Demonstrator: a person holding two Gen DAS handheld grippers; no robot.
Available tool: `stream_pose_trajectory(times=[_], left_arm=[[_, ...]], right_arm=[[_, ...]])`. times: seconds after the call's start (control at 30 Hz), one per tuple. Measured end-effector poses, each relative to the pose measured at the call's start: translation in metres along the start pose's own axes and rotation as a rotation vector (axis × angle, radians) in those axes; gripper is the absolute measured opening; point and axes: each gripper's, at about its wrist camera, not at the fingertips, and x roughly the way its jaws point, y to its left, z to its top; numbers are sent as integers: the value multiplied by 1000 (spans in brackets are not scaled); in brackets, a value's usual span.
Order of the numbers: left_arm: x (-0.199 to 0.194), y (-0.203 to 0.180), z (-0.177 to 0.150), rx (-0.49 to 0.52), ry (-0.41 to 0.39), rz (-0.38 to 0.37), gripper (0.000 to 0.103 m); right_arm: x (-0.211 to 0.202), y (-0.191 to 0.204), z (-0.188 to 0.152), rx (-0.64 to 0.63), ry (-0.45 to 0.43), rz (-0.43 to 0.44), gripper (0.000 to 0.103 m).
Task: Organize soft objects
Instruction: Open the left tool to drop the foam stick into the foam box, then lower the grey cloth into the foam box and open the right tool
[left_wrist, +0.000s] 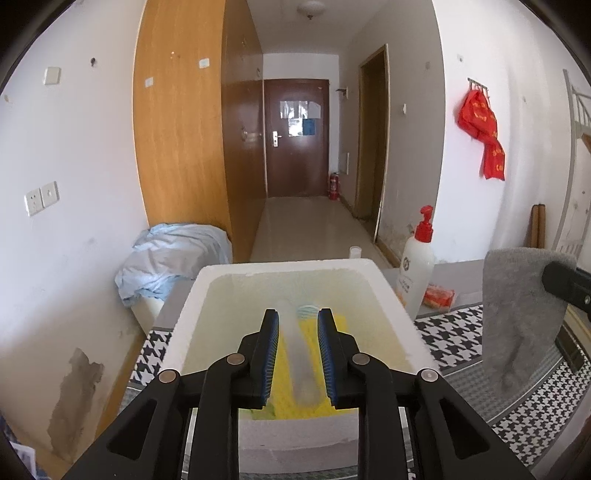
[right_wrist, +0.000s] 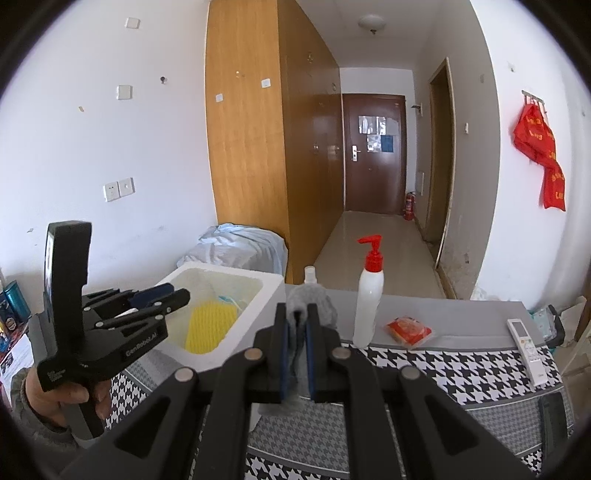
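Over at the left of the right wrist view, the left tongs (right_wrist: 162, 299) are hovering above the white foam box (right_wrist: 271, 295), a hand (right_wrist: 59, 398) gripping the handle at lower left. In their own view the left tongs (left_wrist: 297, 354) are standing spread, blue pads apart, with nothing pinched; between them, down in the foam box (left_wrist: 380, 280), a pale frosted tube (left_wrist: 301, 358) is lying on a yellow mesh cloth (left_wrist: 280, 398). That yellow mesh cloth (right_wrist: 210, 326) is showing inside the box in the right wrist view too.

Moving to centre frame, the right tongs (right_wrist: 297, 350) are pinching a grey towel (right_wrist: 310, 302), the cloth bunching up above the pads and hanging below them. In the left wrist view the grey towel (left_wrist: 521, 317) is dangling at the right edge, over the houndstooth table (left_wrist: 458, 339).

Further right, a white pump bottle (right_wrist: 369, 299) with a red top is standing on the table (right_wrist: 443, 365), an orange packet (right_wrist: 408, 330) is lying just beside it, and a white remote (right_wrist: 526, 349) is sitting near the right edge.
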Motion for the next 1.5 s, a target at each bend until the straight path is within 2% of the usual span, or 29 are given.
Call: stream_pose_trajectory(times=[0.03,0.07,0.1,0.13,0.27,0.4,1.13,1.5], left_arm=[[-1,2,0,-4,-2,2,46],[-2,3,0,-8,-7,5,58],[-6,6,-1,-14,-25,15,82],[-11,8,-1,-20,-53,25,92],[-20,14,-1,-30,-83,29,94],[-27,19,-3,-22,-99,41,102],[-47,42,-20,-50,-103,52,102],[-48,55,-29,-81,-91,62,102]], right_arm=[[1,1,1,0,0,-2,11],[1,1,1,1,-1,-4,11],[3,2,2,1,0,-4,11],[4,3,3,2,2,-4,11],[8,9,5,-4,4,-3,11],[8,16,8,-14,-4,5,11],[22,59,29,-75,-27,60,11],[47,76,36,-92,2,84,11]])
